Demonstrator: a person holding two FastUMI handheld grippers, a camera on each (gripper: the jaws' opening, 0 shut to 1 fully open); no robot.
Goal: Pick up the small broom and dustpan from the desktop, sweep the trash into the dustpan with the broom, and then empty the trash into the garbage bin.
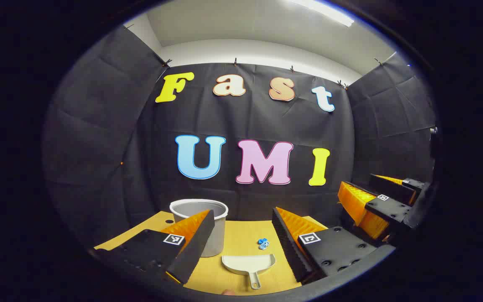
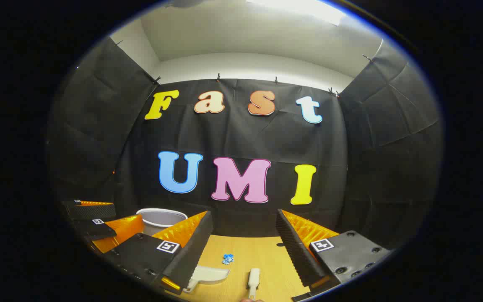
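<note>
Hovering above the yellow wooden desktop (image 1: 241, 243), the left gripper (image 1: 241, 239) and right gripper (image 2: 243, 243) both gape wide, holding nothing. Below lie the white plastic dustpan (image 1: 247, 265), the white-handled small broom (image 2: 253, 278), crumpled blue trash (image 1: 263, 243) and, at the far left, the grey round garbage bin (image 1: 218, 216).

Both cameras ride above the near edge of the desktop (image 1: 241, 241), facing the booth's back wall, level and set back. The left gripper view sits further left (the garbage bin (image 1: 201, 222) looms nearer there). Both share the dustpan (image 1: 247, 264), blue trash (image 2: 227, 259) and bin
</note>
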